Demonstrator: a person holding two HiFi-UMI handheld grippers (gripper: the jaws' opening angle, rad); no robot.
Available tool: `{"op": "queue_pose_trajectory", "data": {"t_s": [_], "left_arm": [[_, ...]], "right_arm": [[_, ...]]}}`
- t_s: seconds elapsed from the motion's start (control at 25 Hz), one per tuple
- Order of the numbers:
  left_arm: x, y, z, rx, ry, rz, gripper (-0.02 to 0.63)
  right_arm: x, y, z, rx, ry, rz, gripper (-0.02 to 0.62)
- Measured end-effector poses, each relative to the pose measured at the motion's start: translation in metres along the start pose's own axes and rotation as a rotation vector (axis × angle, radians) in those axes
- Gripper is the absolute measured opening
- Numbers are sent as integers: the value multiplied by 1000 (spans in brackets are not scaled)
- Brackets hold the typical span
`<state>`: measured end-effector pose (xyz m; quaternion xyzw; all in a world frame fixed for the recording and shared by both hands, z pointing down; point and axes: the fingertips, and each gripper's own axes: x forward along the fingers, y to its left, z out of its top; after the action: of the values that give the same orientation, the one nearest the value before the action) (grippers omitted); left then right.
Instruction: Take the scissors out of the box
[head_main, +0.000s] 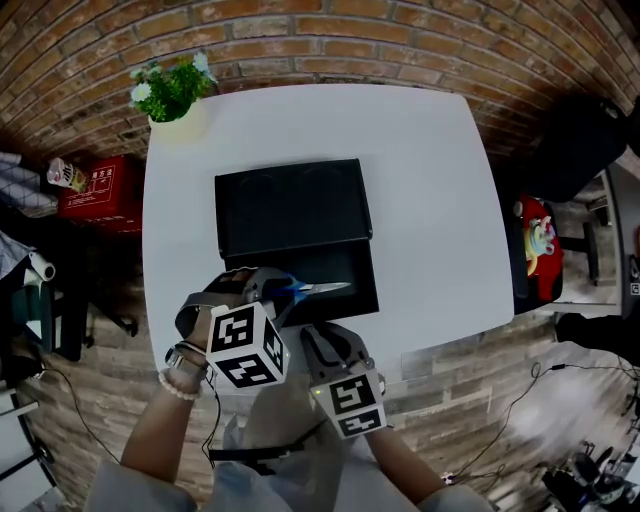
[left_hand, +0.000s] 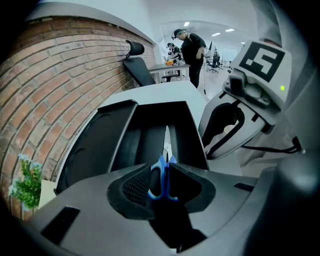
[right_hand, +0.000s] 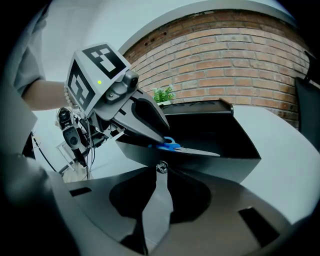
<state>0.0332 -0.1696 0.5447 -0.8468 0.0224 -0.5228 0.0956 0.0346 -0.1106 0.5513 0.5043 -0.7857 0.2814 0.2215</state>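
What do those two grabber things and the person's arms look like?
Both the left gripper and right gripper are grey with black jaw pads. Each carries a white cube with black square markers. A black cable trails below. A bead bracelet circles the left wrist.

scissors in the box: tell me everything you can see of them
The scissors have blue plastic-looking handles and bright metal blades, shut together. They sit roughly level in the open black box, near its front wall, tips toward the head view's right. The handles are between the open jaws of the left gripper, which flank them closely. Floor contact is unclear.
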Motion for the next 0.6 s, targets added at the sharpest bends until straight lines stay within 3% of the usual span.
{"op": "queue_pose_trajectory", "data": {"t_s": [0.28, 0.6], "left_arm": [[10, -6, -8, 54, 113, -67, 129], [20, -6, -18, 112, 222, -58, 127]], "right_arm": [[1, -2, 0, -1, 1, 9, 87], [-1, -2, 2, -10, -19, 36, 87]]}}
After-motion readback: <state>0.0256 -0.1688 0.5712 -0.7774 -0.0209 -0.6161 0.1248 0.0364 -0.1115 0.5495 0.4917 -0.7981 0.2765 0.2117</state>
